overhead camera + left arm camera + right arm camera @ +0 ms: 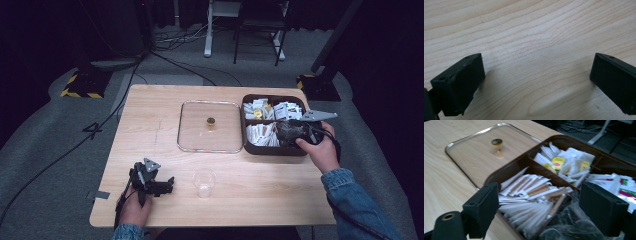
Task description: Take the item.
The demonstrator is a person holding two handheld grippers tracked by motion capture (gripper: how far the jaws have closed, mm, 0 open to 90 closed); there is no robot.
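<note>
The brown compartment box [274, 150] of sachets sits at the right edge of the pale wooden table [165, 165], and we hold the right gripper [286, 131] over its near right section, jaws spread wide with nothing between them. We count four compartments: paper sticks [529, 195] near left, yellow-labelled tea bags [564, 163] far left, white packets [286, 110] far right, clear crinkled wrappers [574, 222] near right. One clear lid [210, 127] with a small brass knob [211, 121] lies flat just left of the box. One clear plastic cup [204, 183] stands upright near the front edge. Our left gripper [167, 184] rests on the bare wood at the front left, jaws wide apart and empty. Around the table we see grey carpet [45, 140], black cables [75, 145], dark curtains and two yellow-and-black striped stand bases [80, 89].
</note>
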